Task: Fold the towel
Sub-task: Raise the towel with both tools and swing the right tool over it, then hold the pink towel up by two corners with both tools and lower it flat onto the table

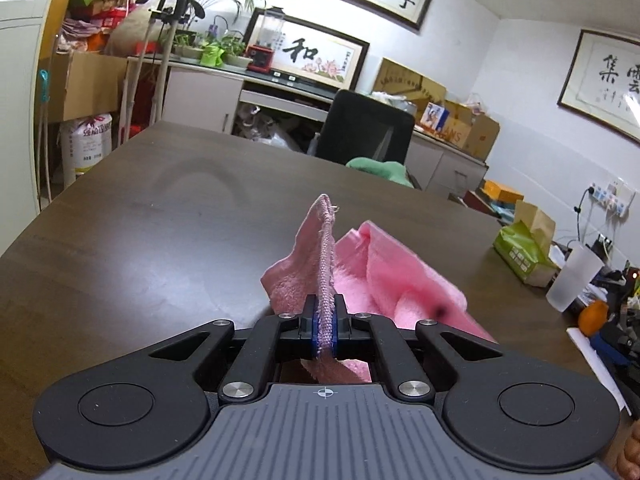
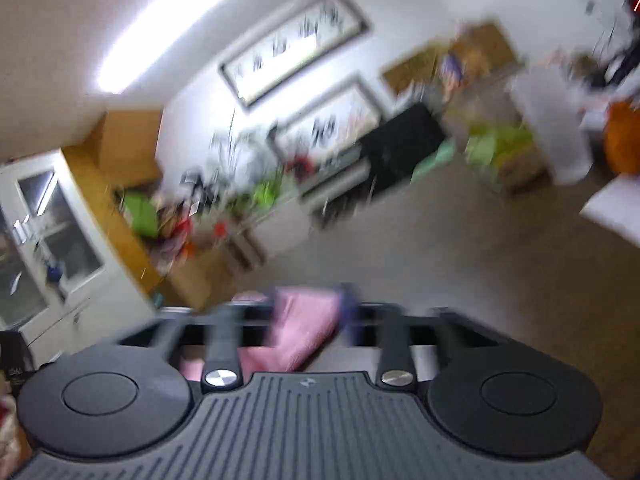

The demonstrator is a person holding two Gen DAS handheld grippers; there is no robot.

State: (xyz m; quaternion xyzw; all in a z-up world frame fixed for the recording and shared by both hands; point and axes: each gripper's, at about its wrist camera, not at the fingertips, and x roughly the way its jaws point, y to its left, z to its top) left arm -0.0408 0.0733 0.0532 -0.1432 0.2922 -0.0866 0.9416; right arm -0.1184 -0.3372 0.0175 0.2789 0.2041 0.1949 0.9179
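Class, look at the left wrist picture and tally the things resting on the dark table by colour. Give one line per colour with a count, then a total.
Pink: 1, the towel
Green: 2, the cloth at the far edge and the tissue pack
White: 1, the frosted cup
Orange: 1, the round fruit
Total: 5

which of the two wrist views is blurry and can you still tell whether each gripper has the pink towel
Left wrist view: sharp, fisheye-bent at the edges; the left gripper is shut on the pink towel hem. Right wrist view: heavily motion-blurred and tilted, ceiling light glaring; towel lies between the right gripper fingers, which look spread, apparently not pinching it.
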